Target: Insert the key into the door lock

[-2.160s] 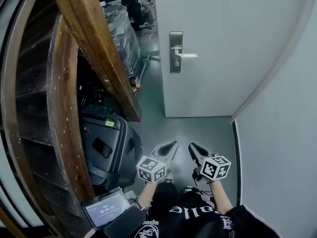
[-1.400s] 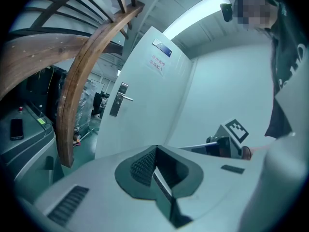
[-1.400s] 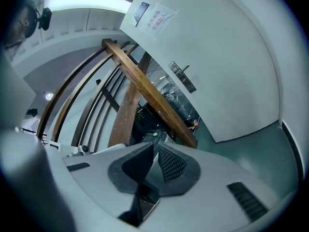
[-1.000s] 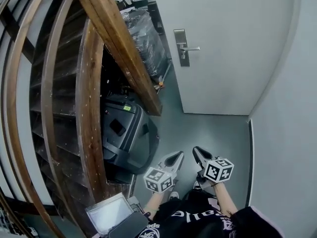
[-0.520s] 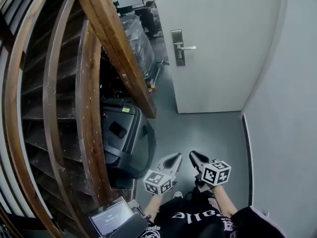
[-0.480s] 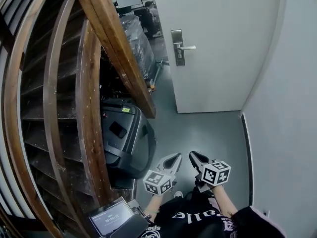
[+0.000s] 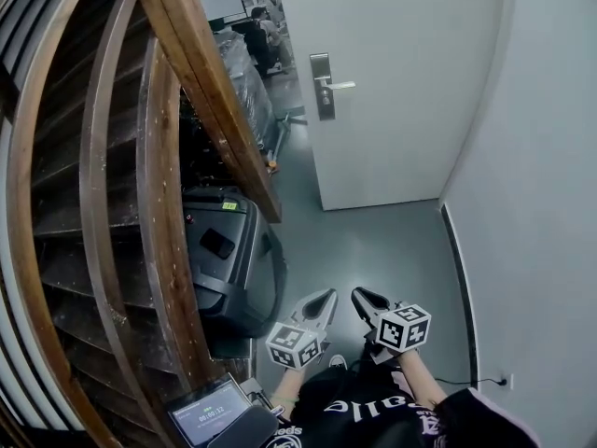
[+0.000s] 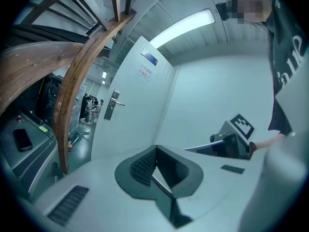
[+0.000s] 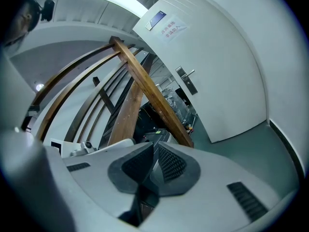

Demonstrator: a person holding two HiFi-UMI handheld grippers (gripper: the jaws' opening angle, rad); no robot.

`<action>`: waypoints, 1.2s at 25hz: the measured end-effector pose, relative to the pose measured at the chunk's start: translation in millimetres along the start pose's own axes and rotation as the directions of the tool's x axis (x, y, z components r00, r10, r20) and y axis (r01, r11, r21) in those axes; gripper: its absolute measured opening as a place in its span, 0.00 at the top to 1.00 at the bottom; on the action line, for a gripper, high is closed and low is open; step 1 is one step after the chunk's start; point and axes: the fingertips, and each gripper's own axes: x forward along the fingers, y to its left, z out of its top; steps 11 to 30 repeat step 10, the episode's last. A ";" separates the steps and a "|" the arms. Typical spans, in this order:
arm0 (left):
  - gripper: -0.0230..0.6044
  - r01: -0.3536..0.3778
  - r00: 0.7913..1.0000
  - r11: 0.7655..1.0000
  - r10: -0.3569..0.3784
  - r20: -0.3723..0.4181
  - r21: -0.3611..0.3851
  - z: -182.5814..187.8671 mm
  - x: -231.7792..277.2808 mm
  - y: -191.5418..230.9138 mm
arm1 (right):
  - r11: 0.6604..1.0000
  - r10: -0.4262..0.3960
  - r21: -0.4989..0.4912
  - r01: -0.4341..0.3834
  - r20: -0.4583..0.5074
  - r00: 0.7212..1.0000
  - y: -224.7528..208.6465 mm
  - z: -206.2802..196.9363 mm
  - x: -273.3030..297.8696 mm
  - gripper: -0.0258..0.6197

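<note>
A white door (image 7: 401,82) stands ajar at the far end of the grey floor, with a metal lock plate and lever handle (image 7: 324,86) on its left edge. The handle (image 8: 113,104) also shows small in the left gripper view, and the handle (image 9: 187,81) shows in the right gripper view. My left gripper (image 7: 326,294) and right gripper (image 7: 356,294) are held side by side close to my body, far short of the door. Both are shut with the pads meeting at the tips. No key shows in any view.
A curved wooden stair rail (image 7: 210,82) and steps fill the left. A black hard case (image 7: 229,255) sits under it, with a small screen device (image 7: 207,409) near my left side. A plastic-wrapped stack (image 7: 244,68) and people lie beyond the door gap. A grey wall (image 7: 541,157) runs along the right.
The head view has shifted, so the door and handle sit slightly further left and higher. Both grippers stay shut, low and close to my body.
</note>
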 end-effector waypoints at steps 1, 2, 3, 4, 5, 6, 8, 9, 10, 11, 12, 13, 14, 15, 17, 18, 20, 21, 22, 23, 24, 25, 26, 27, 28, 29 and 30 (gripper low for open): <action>0.96 0.002 1.000 1.000 -0.002 -0.004 -0.002 -2.2 -0.6 -1.1 | 1.000 -0.002 0.000 0.002 -0.002 1.000 0.3 -2.6 -1.7 0.90; 0.96 0.005 1.000 1.000 -0.005 -0.007 -0.004 -4.2 -1.1 -2.1 | 1.000 -0.004 0.001 0.004 -0.004 1.000 0.4 -4.9 -3.5 0.90; 0.96 0.007 1.000 1.000 -0.007 -0.009 -0.007 -5.6 -1.7 -3.0 | 1.000 -0.007 0.003 0.007 -0.006 1.000 0.5 -6.8 -5.3 0.90; 0.96 0.009 1.000 1.000 -0.009 -0.011 -0.009 -6.3 -2.5 -3.6 | 1.000 -0.011 0.004 0.011 -0.006 1.000 0.8 -8.2 -7.0 0.90; 0.96 0.011 1.000 1.000 -0.011 -0.011 -0.011 -6.3 -3.5 -4.1 | 1.000 -0.016 0.005 0.016 -0.005 1.000 1.3 -9.2 -8.6 0.90; 0.96 0.012 1.000 1.000 -0.012 -0.011 -0.012 -5.9 -4.4 -4.4 | 1.000 -0.020 0.006 0.020 -0.004 1.000 1.8 -9.5 -9.8 0.90; 0.96 0.015 1.000 1.000 -0.015 -0.010 -0.012 -4.6 -5.8 -5.0 | 1.000 -0.027 0.005 0.027 -0.001 1.000 2.8 -8.9 -11.5 0.90; 0.96 0.017 1.000 1.000 -0.017 -0.010 -0.012 -4.0 -6.4 -5.2 | 1.000 -0.029 0.004 0.029 0.000 1.000 3.3 -8.3 -12.1 0.90; 0.96 0.018 1.000 1.000 -0.018 -0.010 -0.012 -3.5 -7.0 -5.5 | 0.999 -0.032 0.003 0.032 0.001 0.999 3.7 -7.8 -12.6 0.90; 0.96 0.018 1.000 1.000 -0.018 -0.010 -0.012 -3.5 -7.0 -5.5 | 0.999 -0.032 0.003 0.032 0.001 0.999 3.7 -7.8 -12.6 0.90; 0.96 0.018 1.000 1.000 -0.018 -0.010 -0.012 -3.5 -7.0 -5.5 | 0.999 -0.032 0.003 0.032 0.001 0.999 3.7 -7.8 -12.6 0.90; 0.96 0.018 1.000 1.000 -0.018 -0.010 -0.012 -3.5 -7.0 -5.5 | 0.999 -0.032 0.003 0.032 0.001 0.999 3.7 -7.8 -12.6 0.90; 0.96 0.018 1.000 1.000 -0.018 -0.010 -0.012 -3.5 -7.0 -5.5 | 0.999 -0.032 0.003 0.032 0.001 0.999 3.7 -7.8 -12.6 0.90; 0.96 0.018 1.000 1.000 -0.018 -0.010 -0.012 -3.5 -7.0 -5.5 | 0.999 -0.032 0.003 0.032 0.001 0.999 3.7 -7.8 -12.6 0.90; 0.96 0.018 1.000 1.000 -0.018 -0.010 -0.012 -3.5 -7.0 -5.5 | 0.999 -0.032 0.003 0.032 0.001 0.999 3.7 -7.8 -12.6 0.90; 0.96 0.018 1.000 1.000 -0.018 -0.010 -0.012 -3.5 -7.0 -5.5 | 0.999 -0.032 0.003 0.032 0.001 0.999 3.7 -7.8 -12.6 0.90; 0.96 0.018 1.000 1.000 -0.018 -0.010 -0.012 -3.5 -7.0 -5.5 | 0.999 -0.032 0.003 0.032 0.001 0.999 3.7 -7.8 -12.6 0.90; 0.96 0.018 1.000 1.000 -0.018 -0.010 -0.012 -3.5 -7.0 -5.5 | 0.999 -0.032 0.003 0.032 0.001 0.999 3.7 -7.8 -12.6 0.90; 0.96 0.018 1.000 1.000 -0.018 -0.010 -0.012 -3.5 -7.0 -5.5 | 0.999 -0.032 0.003 0.032 0.001 0.999 3.7 -7.8 -12.6 0.90; 0.96 0.018 1.000 1.000 -0.018 -0.010 -0.012 -3.5 -7.0 -5.5 | 0.999 -0.032 0.003 0.032 0.001 0.999 3.7 -7.8 -12.6 0.90; 0.96 0.018 1.000 1.000 -0.018 -0.010 -0.012 -3.5 -7.0 -5.5 | 0.999 -0.032 0.003 0.032 0.001 0.999 3.7 -7.8 -12.6 0.90; 0.96 0.018 1.000 1.000 -0.018 -0.010 -0.012 -3.5 -7.0 -5.5 | 0.999 -0.032 0.003 0.032 0.001 0.999 3.7 -7.8 -12.6 0.90; 0.96 0.018 1.000 1.000 -0.018 -0.010 -0.012 -3.5 -7.0 -5.5 | 0.999 -0.032 0.003 0.032 0.001 0.999 3.7 -7.8 -12.6 0.90; 0.96 0.018 1.000 1.000 -0.018 -0.010 -0.012 -3.5 -7.0 -5.5 | 0.999 -0.032 0.003 0.032 0.001 0.999 3.7 -7.8 -12.6 0.90; 0.96 0.018 1.000 1.000 -0.018 -0.010 -0.012 -3.5 -7.0 -5.5 | 0.999 -0.032 0.003 0.032 0.001 0.999 3.7 -7.8 -12.6 0.90; 0.96 0.018 1.000 1.000 -0.018 -0.010 -0.012 -3.5 -7.0 -5.5 | 0.999 -0.032 0.003 0.032 0.001 0.999 3.7 -7.8 -12.6 0.90; 0.96 0.018 1.000 1.000 -0.018 -0.010 -0.012 -3.5 -7.0 -5.5 | 0.999 -0.032 0.003 0.032 0.001 0.999 3.7 -7.8 -12.6 0.90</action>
